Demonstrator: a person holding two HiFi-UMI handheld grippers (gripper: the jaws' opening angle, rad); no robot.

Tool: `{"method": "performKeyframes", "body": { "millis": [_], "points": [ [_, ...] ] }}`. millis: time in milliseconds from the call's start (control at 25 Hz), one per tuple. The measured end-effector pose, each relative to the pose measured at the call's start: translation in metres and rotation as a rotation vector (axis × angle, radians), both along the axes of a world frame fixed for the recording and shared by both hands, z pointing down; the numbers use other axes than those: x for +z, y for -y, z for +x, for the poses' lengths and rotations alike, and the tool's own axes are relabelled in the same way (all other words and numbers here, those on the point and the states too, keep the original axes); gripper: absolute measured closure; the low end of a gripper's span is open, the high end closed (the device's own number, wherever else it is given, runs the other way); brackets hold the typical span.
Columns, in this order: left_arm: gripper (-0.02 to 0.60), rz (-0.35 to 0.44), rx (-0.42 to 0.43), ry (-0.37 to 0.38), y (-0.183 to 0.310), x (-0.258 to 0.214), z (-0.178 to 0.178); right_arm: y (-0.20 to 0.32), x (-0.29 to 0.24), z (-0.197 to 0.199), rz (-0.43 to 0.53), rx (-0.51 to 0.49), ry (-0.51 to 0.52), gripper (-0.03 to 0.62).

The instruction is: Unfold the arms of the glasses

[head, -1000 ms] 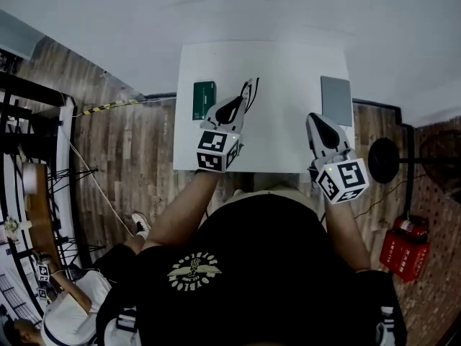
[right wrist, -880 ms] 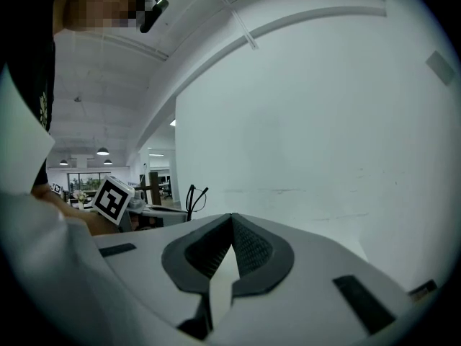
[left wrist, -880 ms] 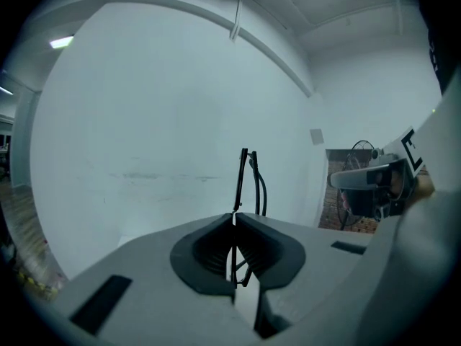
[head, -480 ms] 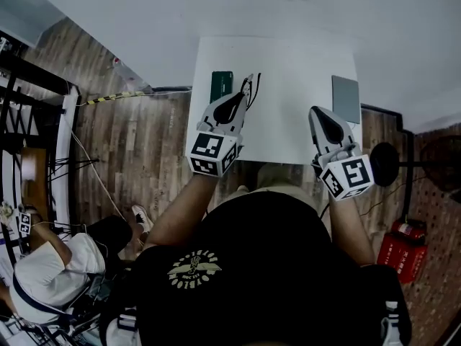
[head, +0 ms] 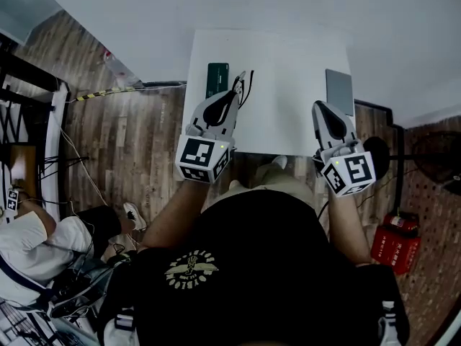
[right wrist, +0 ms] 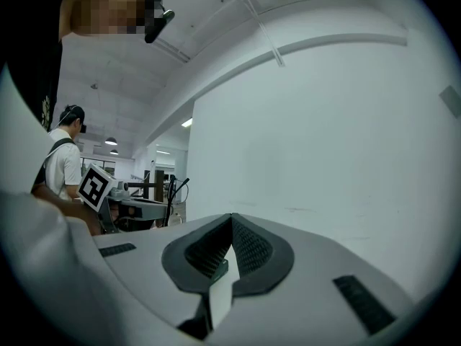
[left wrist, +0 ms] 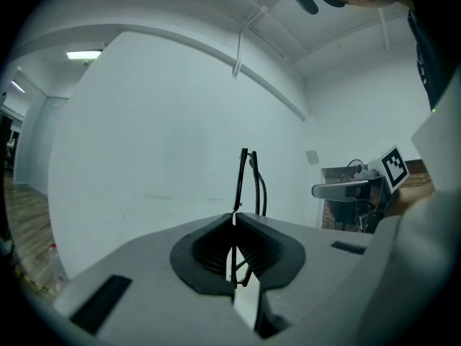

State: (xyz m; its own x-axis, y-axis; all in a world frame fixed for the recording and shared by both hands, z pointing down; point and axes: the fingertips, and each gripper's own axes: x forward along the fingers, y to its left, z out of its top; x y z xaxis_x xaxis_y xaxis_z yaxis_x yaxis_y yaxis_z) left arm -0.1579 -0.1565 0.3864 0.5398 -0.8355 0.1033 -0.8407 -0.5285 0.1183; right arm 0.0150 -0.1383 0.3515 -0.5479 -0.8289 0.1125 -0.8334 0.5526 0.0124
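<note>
Over the last second we have drawn both grippers back from over the table (head: 288,71) toward our body and lifted them. Their marker cubes now hang at or past the table's near edge instead of above its top. The left gripper (head: 238,85) has brought the glasses (left wrist: 239,179) along, with its jaws pinched almost together on a thin part of the black frame. In the left gripper view the frame stands upright above the jaw tips against the white wall (left wrist: 144,135), clear of the table. From the head view the glasses hang just right of the green case (head: 217,78), which lies on the table's left side. The right gripper (head: 325,110) has its jaws closed on nothing and sits well apart from the glasses on the right, near the grey slab (head: 339,91). We judge the pick-up done and the unfolding not yet begun. We make out a straight line with a curved one close beside it, which suggests an arm lying folded against the front, though the lines are too thin to be sure. Next, the right gripper needs to open, cross left and take an arm's tip while the left holds steady. With so slight a pinch, the frame could twist.
</note>
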Motion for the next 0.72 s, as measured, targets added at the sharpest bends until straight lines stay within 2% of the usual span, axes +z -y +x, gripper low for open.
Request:
{"method": "performKeyframes", "body": {
  "millis": [160,320,560,720],
  "points": [
    [0.56,-0.017,0.024,-0.009,0.018,-0.002,0.017,0.022,-0.004,0.0,-0.015,-0.034,0.014,0.594],
    [0.561,-0.005,0.036,-0.019,0.008,-0.009,0.03,0.014,-0.016,-0.016,-0.034,-0.133,0.08,0.594],
    [0.56,0.007,0.065,-0.004,0.0,-0.014,0.091,0.001,-0.023,-0.002,-0.042,-0.261,0.151,0.593],
    [0.561,0.011,0.066,-0.003,0.005,-0.017,0.125,0.003,-0.028,0.014,-0.056,-0.336,0.229,0.518]
  ]
}}
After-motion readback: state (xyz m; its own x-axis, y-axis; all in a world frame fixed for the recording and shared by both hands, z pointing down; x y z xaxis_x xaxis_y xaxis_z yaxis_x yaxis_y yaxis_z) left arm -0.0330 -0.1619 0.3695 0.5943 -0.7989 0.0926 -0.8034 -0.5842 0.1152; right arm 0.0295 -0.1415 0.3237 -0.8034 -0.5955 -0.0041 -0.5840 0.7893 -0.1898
